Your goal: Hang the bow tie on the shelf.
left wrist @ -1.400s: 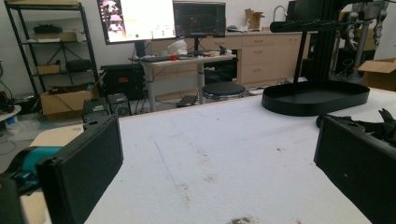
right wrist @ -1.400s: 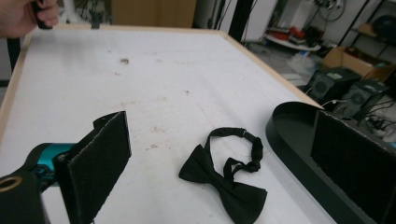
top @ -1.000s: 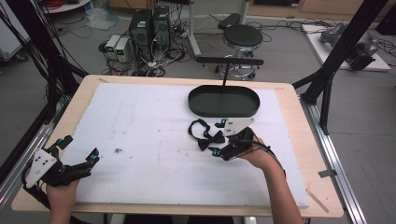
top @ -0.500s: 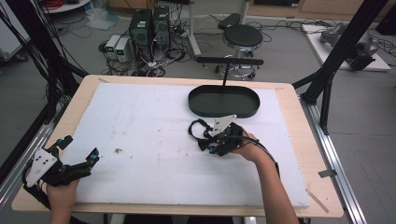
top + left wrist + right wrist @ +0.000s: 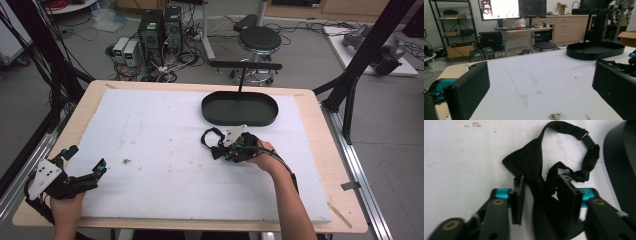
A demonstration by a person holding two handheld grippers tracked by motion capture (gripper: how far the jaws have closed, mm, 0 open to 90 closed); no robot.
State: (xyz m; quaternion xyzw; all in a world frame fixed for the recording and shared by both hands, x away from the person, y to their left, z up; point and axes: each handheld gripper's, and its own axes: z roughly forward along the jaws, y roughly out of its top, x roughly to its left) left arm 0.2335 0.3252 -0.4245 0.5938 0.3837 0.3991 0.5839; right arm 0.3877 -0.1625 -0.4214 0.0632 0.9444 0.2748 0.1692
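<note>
Left gripper (image 5: 85,172): near left corner of the table, held in the person's left hand (image 5: 64,200). Jaws spread wide apart with nothing between them. In the left gripper view the two black jaws stand at either side of the picture, and bare white mat lies between.

Right gripper (image 5: 220,151): right of centre on the mat, held in the right hand (image 5: 260,155), pointing toward the table's left. In the right gripper view (image 5: 541,195) the jaws are partly closed, one on each side of the middle of the bow tie. The cloth runs between them; whether the pads press it firmly cannot be told.

Bow tie (image 5: 531,162): black, lying on the mat in front of the right gripper and just near of the tray. One wing fans out beyond the jaws. In the high view (image 5: 214,145) it shows as a small dark shape at the gripper's tip.

Strap (image 5: 574,131): black band looping out from the bow tie, with a small clasp, curving back toward the tray side.

Mat (image 5: 165,150): white, covers most of the table, marked with faint dark specks and one dark smudge (image 5: 126,161) left of centre.

Table (image 5: 90,97): light wood edge visible around the mat.

Tray (image 5: 240,107): black, oval, shallow rim, at the far side of the mat, right of centre. Nothing lies in it. A black upright post with a crossbar (image 5: 245,65) rises from behind it.

Floor beyond table: round stool (image 5: 260,40), computer cases (image 5: 160,27), loose cables.
</note>
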